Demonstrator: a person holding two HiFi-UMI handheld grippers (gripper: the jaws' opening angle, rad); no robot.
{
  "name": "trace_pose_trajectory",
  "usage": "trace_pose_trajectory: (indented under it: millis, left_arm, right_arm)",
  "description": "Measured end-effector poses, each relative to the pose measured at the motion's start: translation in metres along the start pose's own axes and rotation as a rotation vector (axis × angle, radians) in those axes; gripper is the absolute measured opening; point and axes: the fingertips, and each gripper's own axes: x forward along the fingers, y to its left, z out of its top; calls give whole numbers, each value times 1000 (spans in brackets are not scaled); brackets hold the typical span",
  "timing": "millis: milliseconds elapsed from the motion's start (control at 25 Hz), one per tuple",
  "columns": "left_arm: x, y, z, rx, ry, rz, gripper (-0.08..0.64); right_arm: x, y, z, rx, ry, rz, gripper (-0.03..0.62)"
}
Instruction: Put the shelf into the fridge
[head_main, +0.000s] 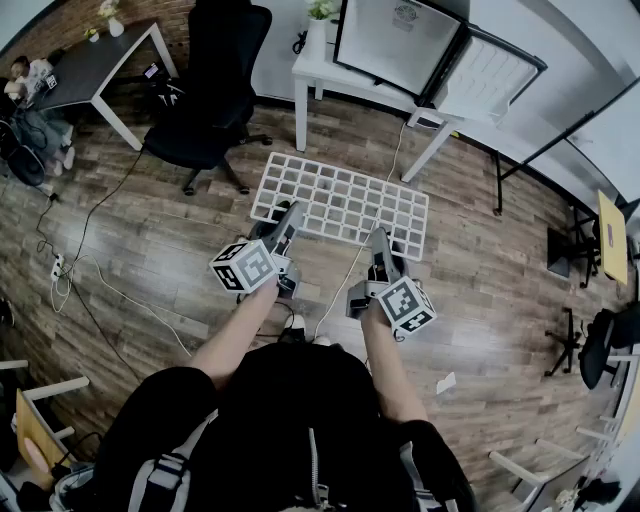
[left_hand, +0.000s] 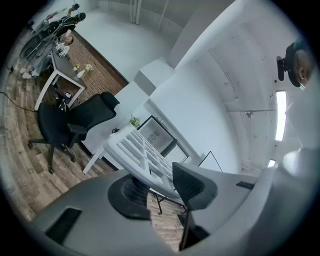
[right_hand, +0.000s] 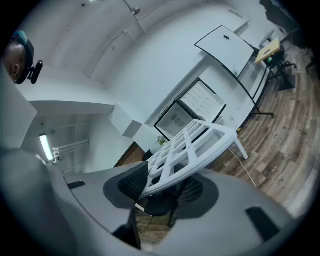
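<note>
The shelf (head_main: 340, 200) is a white plastic grid, held level above the wood floor by its near edge. My left gripper (head_main: 289, 224) is shut on its near left part and my right gripper (head_main: 379, 243) on its near right part. In the left gripper view the shelf (left_hand: 145, 150) runs between the two dark pads (left_hand: 192, 185) of the left gripper (left_hand: 160, 184). The right gripper view shows the shelf (right_hand: 195, 142) clamped the same way in the right gripper (right_hand: 160, 185). The small fridge (head_main: 395, 40) stands on a white table ahead, its door (head_main: 487, 75) swung open to the right.
A black office chair (head_main: 215, 80) stands left of the white table (head_main: 320, 68). A grey desk (head_main: 95, 60) with a seated person (head_main: 25, 80) is at the far left. Cables and a power strip (head_main: 58, 266) lie on the floor at left. A black-legged stand (head_main: 520, 160) is right of the fridge.
</note>
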Motion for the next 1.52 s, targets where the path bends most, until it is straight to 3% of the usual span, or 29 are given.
trace_pose_trajectory:
  millis: [480, 880, 1320, 1520]
  left_arm:
    - [17, 15, 16, -2, 7, -26, 150]
    - [59, 17, 26, 5, 22, -47, 150]
    - [153, 39, 39, 0, 18, -22, 150]
    - [210, 43, 49, -8, 14, 0, 150]
  right_arm:
    - [23, 10, 1, 1, -15, 2, 170]
    - [53, -2, 19, 19, -24, -13, 169]
    - [140, -35, 57, 31, 3, -7, 167]
    - [189, -46, 94, 24, 12, 5, 167]
